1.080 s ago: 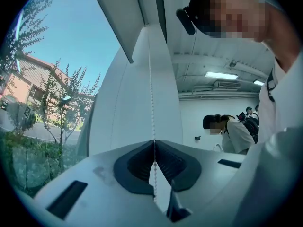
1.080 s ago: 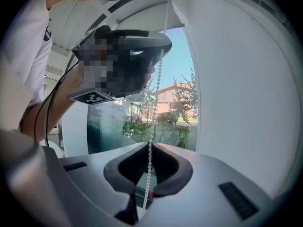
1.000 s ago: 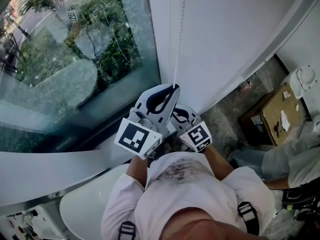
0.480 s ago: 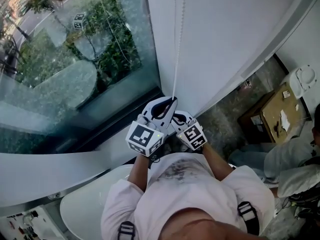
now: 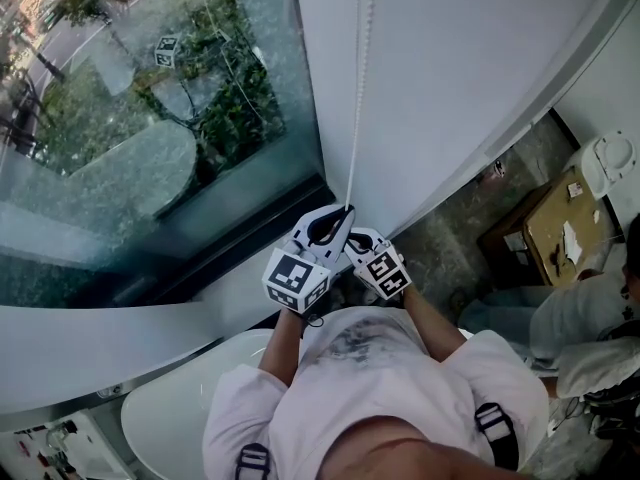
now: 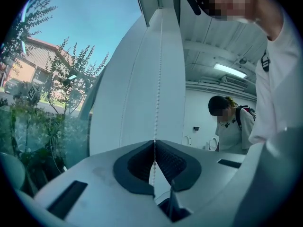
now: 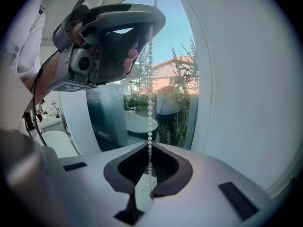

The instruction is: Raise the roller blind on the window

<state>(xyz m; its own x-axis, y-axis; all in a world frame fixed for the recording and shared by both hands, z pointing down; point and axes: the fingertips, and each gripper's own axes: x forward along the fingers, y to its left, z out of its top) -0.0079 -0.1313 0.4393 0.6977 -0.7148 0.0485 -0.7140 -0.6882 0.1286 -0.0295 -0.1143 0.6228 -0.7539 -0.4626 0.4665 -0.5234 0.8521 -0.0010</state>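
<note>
As it hangs, bead chain pinched in left hand-held gripper

The left gripper, its dark-padded jaws pinched together on a white bead chain, which rises straight up from the jaw tips against the white roller blind. Left of the chain, the window gives onto trees, a brick-coloured building and blue sky; right of the chain, a person in a pale T-shirt stands head bowed beneath a ceiling light
</note>
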